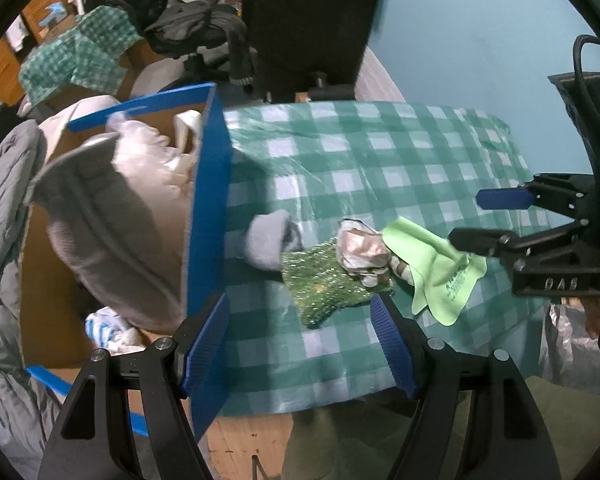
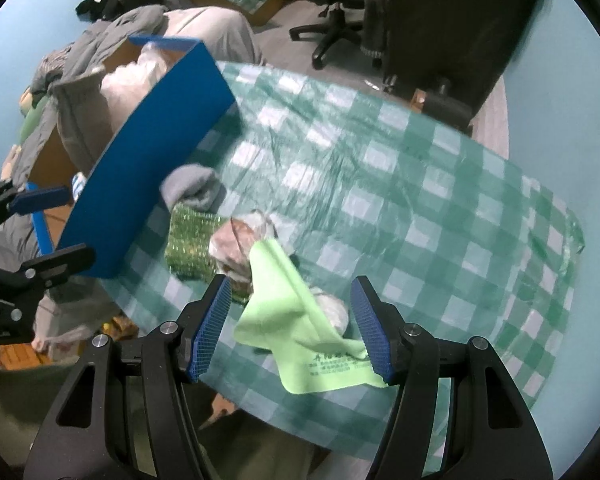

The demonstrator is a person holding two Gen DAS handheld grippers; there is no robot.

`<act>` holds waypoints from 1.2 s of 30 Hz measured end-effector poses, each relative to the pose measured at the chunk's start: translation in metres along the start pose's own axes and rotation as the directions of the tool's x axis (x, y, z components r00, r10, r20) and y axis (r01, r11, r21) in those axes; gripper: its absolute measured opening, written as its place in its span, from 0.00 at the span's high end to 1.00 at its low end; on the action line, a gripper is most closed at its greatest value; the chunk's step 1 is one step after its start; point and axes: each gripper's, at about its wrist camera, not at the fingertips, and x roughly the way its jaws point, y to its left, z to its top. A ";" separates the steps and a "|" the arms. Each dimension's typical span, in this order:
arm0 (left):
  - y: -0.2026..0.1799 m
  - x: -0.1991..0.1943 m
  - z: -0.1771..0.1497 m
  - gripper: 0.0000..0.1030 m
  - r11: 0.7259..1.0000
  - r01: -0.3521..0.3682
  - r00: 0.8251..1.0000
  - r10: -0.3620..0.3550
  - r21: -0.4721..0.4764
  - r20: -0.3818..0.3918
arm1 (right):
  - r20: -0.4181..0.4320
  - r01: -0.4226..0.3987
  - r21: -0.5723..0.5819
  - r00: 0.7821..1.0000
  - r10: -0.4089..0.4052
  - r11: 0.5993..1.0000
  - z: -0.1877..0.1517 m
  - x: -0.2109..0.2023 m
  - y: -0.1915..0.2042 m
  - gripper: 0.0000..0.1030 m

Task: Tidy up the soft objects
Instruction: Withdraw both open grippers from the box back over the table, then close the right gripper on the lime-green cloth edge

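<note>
A small pile of soft things lies on the green checked tablecloth (image 1: pixel 380 152): a grey sock-like piece (image 1: pixel 266 242), a sparkly green cloth (image 1: pixel 324 280), a crumpled silvery-pink wad (image 1: pixel 360 248) and a light green cloth (image 1: pixel 432 268) with printed text. My left gripper (image 1: pixel 300 340) is open just short of the sparkly cloth, with nothing between its pads. My right gripper (image 2: pixel 292 320) is open above the light green cloth (image 2: pixel 284 300), one pad on either side and neither touching it. In the right wrist view the sparkly cloth (image 2: pixel 192 240) and the grey piece (image 2: pixel 192 190) lie beyond it.
A cardboard box with blue walls (image 1: pixel 210 200) stands left of the pile, holding a grey cushion (image 1: pixel 112 232) and white plastic. A grey quilted jacket (image 1: pixel 0 240) lies beside it. A large black object (image 1: pixel 308 12), an office chair (image 2: pixel 340 20) and bags stand behind the table.
</note>
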 end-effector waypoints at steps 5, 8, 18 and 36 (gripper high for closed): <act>-0.007 0.018 -0.001 0.28 1.000 -0.003 1.000 0.003 0.022 -0.024 | -0.038 -0.006 -0.017 0.999 0.005 1.000 -0.006 0.022 0.003 0.39; -0.010 0.028 0.000 0.28 1.000 -0.006 0.999 0.007 0.028 -0.034 | -0.046 -0.021 -0.003 0.999 0.021 1.000 -0.007 0.032 0.003 0.39; -0.008 0.054 0.007 0.28 0.999 0.033 0.999 -0.034 -0.029 -0.040 | -0.073 -0.050 0.033 0.996 0.052 0.998 0.003 0.063 -0.005 0.39; -0.006 0.062 0.013 0.28 0.999 0.037 0.997 -0.039 -0.034 -0.069 | -0.046 -0.029 0.024 0.998 0.031 0.999 -0.004 0.054 -0.013 0.92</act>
